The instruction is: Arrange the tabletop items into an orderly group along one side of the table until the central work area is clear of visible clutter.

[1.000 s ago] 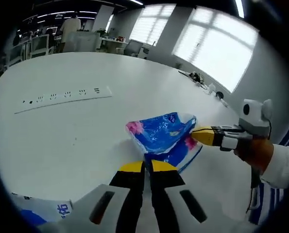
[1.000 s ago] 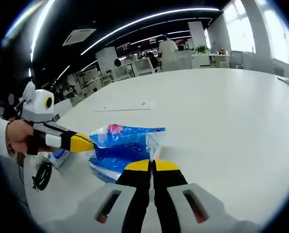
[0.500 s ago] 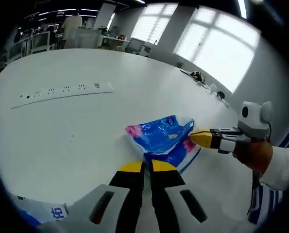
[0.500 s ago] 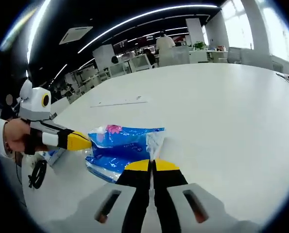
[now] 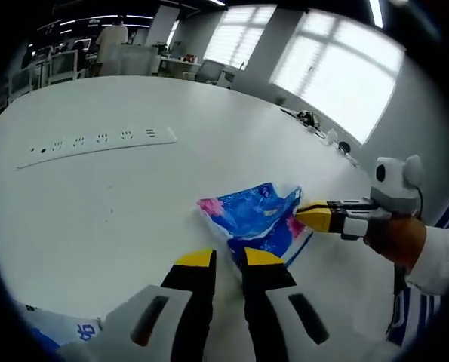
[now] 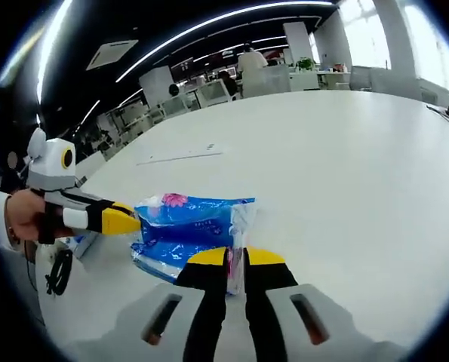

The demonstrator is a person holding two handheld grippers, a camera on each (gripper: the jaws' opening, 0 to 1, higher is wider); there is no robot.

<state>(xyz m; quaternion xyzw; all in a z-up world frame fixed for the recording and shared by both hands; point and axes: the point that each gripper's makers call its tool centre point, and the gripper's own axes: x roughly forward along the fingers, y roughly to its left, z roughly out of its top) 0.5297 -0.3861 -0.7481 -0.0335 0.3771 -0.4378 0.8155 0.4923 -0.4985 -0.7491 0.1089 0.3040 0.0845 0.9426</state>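
Tissue packet (image 5: pixel 254 215), blue with pink flowers, lies on the white table (image 5: pixel 96 204) in the left gripper view, just past centre toward 5 o'clock. The left gripper (image 5: pixel 228 260) rises from 6 o'clock with its yellow-tipped jaws parted by a narrow gap, and the near edge of the packet sits just ahead of that gap; I cannot tell whether the tips touch it. From 3 o'clock the right gripper (image 5: pixel 305 216) reaches in, held by a hand (image 5: pixel 394 240) in a white sleeve, its yellow tip against the packet's far corner. A long white power strip (image 5: pixel 96 143) lies well apart at 10 o'clock. Another blue-and-white packet (image 5: pixel 69 332) peeks in at 7 o'clock. Bright windows (image 5: pixel 330 68) fill the 1 o'clock side.

Right gripper view: the tissue packet (image 6: pixel 186 226) lies just left of centre on the table (image 6: pixel 345 166). The right gripper (image 6: pixel 235 258) comes up from 6 o'clock, jaws slightly apart, with the packet's clear, crinkled end standing in the gap between the yellow tips. The left gripper (image 6: pixel 126 220) enters from 9 o'clock, its yellow tip touching the packet's opposite end, a hand (image 6: pixel 24 215) behind it. The power strip (image 6: pixel 180 157) lies farther off at 11 o'clock.
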